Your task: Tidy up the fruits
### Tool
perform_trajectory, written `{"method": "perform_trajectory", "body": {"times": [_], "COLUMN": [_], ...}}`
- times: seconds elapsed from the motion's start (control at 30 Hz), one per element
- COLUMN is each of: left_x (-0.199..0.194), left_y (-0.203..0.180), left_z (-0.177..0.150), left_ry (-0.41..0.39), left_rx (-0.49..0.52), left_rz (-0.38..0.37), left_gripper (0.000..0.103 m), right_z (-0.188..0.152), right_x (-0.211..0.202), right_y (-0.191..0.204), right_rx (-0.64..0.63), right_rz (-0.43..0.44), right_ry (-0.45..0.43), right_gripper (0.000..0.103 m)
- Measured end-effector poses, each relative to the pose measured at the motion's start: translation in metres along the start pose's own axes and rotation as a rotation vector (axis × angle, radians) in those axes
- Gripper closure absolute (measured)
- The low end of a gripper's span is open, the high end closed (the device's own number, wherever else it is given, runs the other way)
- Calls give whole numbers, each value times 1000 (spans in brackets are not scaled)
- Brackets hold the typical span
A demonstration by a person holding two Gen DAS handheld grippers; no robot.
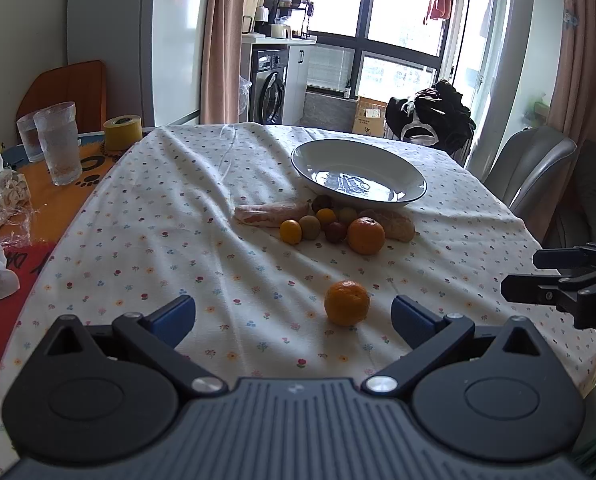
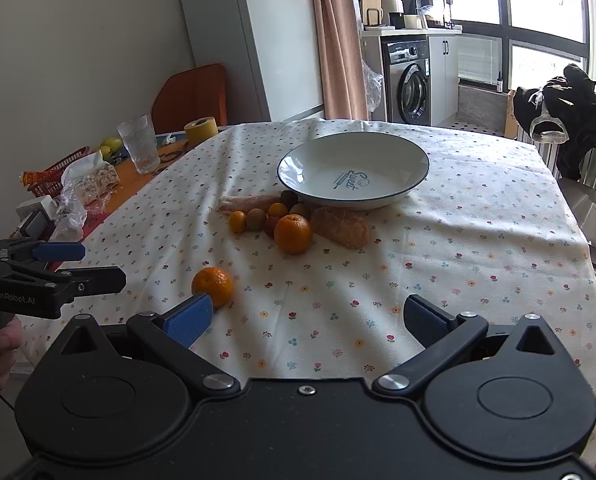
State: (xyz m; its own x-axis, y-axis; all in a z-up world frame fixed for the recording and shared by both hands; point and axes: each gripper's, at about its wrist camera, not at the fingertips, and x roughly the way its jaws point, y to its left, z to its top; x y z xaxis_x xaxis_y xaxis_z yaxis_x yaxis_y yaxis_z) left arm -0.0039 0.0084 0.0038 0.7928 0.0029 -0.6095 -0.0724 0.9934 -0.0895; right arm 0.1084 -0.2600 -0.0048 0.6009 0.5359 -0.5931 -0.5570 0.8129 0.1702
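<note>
Orange in colour and near-round, so with no long axis to align to, a lone mandarin [image 1: 346,303] sits on the floral cloth [image 1: 201,208] near the table's near edge, apart from the other fruit. In the left wrist view it lies just ahead of the left gripper [image 1: 293,318], between the lines of its two blue pads and slightly right of centre; both jaws stand wide apart and hold nothing. In the right wrist view the same fruit lies beyond that gripper's left pad, outside the jaw gap. The right gripper [image 2: 309,320] is likewise spread wide and empty. Judgement: the left hand is better placed; a short straight advance should bring the fruit between its pads. Farther off, a white bowl [image 2: 416,160] with a dark rim holds nothing. A cluster [image 2: 275,218] of a second mandarin and several small fruits, with two pale oblong items, lies against the bowl's near side, none inside. No sorting appears done.
</note>
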Motion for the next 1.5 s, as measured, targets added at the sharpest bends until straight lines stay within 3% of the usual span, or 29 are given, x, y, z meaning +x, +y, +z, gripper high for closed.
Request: {"method": "perform_trajectory", "body": {"times": [0.6,1.03,1.23,1.3,1.37,1.5], "left_x": [15,33,46,51,56,68], "left_y": [-3,-10,-13,-14,-15,-14], "left_z": [-5,-8,-9,-10,-11,-12], "left_ry": [-11,-27,-13,-2,12,31], "left_rx": [-11,1,-5,-14,-19,-33], "left_rz": [0,-42,-71,-81,-88,-106], "left_gripper": [0,3,18,32,38,42], "right_z": [-9,-20,-23,-24,-24,-25], "right_x": [14,36,49,55,59,66], "right_y": [-14,-19,-25,-29,-31,-34], "right_rx": [42,58,71,85,94,105], "right_rz": [46,85,73,84,92,105], "right_ry": [-25,-29,-11,-2,5,15], "right_gripper": [0,2,13,16,18,20]}}
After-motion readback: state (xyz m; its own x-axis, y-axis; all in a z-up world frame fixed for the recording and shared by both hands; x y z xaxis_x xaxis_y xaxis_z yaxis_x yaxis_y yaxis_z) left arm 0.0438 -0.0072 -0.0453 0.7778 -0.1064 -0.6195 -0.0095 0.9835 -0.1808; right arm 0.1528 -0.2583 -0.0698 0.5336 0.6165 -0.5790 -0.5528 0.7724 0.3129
